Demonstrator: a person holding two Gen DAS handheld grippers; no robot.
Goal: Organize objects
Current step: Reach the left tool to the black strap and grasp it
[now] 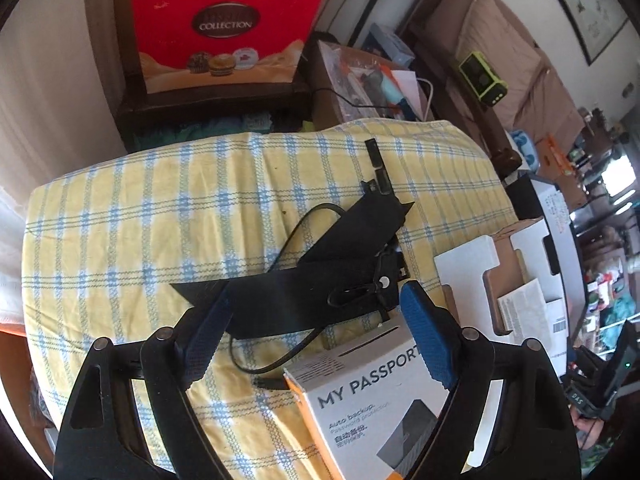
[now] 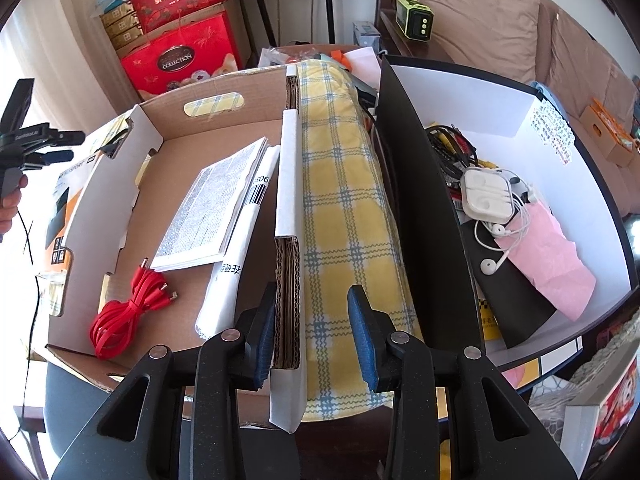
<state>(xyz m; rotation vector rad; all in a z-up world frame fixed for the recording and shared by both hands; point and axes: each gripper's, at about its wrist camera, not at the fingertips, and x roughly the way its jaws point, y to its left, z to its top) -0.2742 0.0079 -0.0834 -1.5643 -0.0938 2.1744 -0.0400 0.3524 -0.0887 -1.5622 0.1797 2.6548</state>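
In the left wrist view my left gripper (image 1: 316, 328) is open above a yellow checked cloth (image 1: 140, 220). Between and ahead of its fingers lie a black folded insert (image 1: 320, 280), a black cable (image 1: 292, 348) and a "My Passport" box (image 1: 372, 400). In the right wrist view my right gripper (image 2: 310, 334) is open, straddling the right wall (image 2: 288, 240) of a cardboard box (image 2: 212, 132). The box holds a red cable (image 2: 124, 308), a booklet (image 2: 208, 208) and a white paper roll (image 2: 236, 256). The left gripper also shows in the right wrist view (image 2: 60, 146) at far left.
A black-and-white box (image 2: 532, 128) at right holds white earphones (image 2: 488, 196), cables and a pink pouch (image 2: 548, 256). Red gift boxes (image 1: 224, 28) stand behind the cloth. A sofa (image 2: 500, 24) and a green device (image 2: 414, 18) are at the back right.
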